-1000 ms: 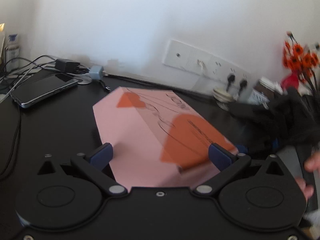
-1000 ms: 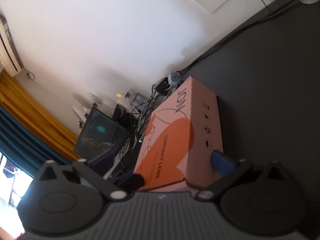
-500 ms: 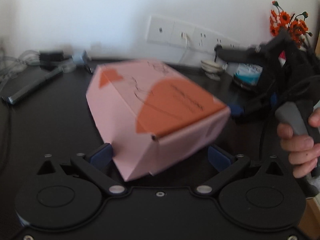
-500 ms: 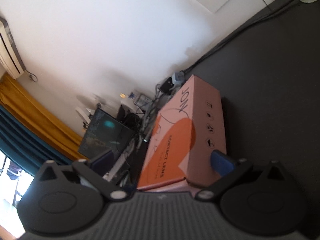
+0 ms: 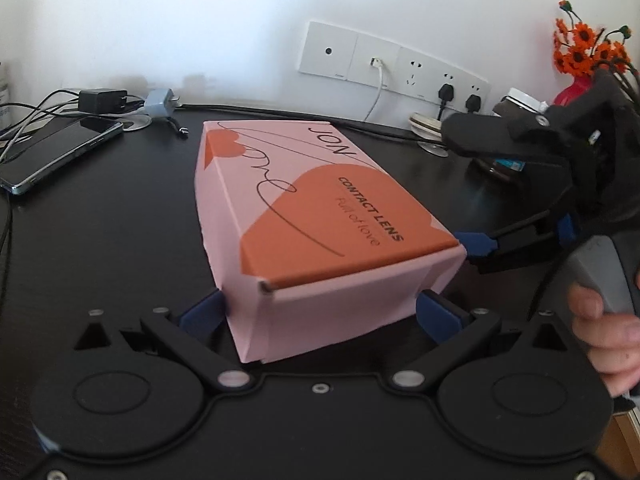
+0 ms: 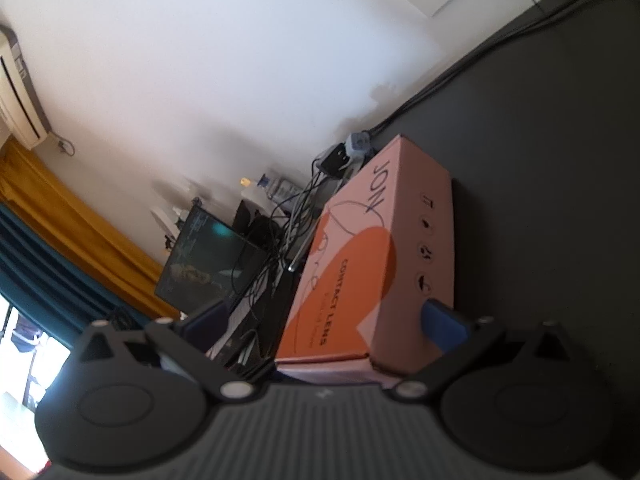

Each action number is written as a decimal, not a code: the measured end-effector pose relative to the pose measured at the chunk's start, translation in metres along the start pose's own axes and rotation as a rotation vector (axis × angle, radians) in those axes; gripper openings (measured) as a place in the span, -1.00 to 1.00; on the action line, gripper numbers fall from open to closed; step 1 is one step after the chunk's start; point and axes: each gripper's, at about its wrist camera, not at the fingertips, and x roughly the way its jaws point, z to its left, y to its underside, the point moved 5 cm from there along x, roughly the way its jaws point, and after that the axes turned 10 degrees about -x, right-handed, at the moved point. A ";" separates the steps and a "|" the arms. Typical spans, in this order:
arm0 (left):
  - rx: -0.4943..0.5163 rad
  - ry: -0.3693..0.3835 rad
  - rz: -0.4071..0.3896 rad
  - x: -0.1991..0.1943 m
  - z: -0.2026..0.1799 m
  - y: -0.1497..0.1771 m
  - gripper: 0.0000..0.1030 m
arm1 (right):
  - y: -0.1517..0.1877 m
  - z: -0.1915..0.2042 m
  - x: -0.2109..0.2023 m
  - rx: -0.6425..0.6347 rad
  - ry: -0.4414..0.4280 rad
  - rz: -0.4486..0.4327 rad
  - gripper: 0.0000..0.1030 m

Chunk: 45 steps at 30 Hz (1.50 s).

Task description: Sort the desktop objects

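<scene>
The pink contact-lens box (image 5: 316,216) lies on the dark desk (image 5: 100,220), its long axis running straight away from the spread left gripper (image 5: 320,312) straddling its near end, the equally spread right gripper (image 6: 324,320) just beside its right flank.

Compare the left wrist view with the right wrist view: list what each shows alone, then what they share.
Left wrist only: the phone, the orange flowers, wall sockets and the right gripper beside the box. Right wrist only: a dark monitor, the yellow curtain and an air conditioner. Both: the pink contact lens box on the black desk, between open blue-tipped fingers.
</scene>
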 end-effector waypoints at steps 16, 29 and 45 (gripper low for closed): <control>0.002 0.078 0.025 -0.005 0.000 0.002 0.99 | 0.001 0.000 0.000 -0.038 0.023 0.012 0.99; -0.109 0.235 0.014 -0.025 0.025 -0.010 0.99 | -0.021 -0.001 -0.004 -0.061 0.060 0.002 0.99; 0.037 0.213 0.057 -0.007 -0.021 0.007 0.99 | -0.044 0.008 0.028 -0.247 0.142 0.090 0.99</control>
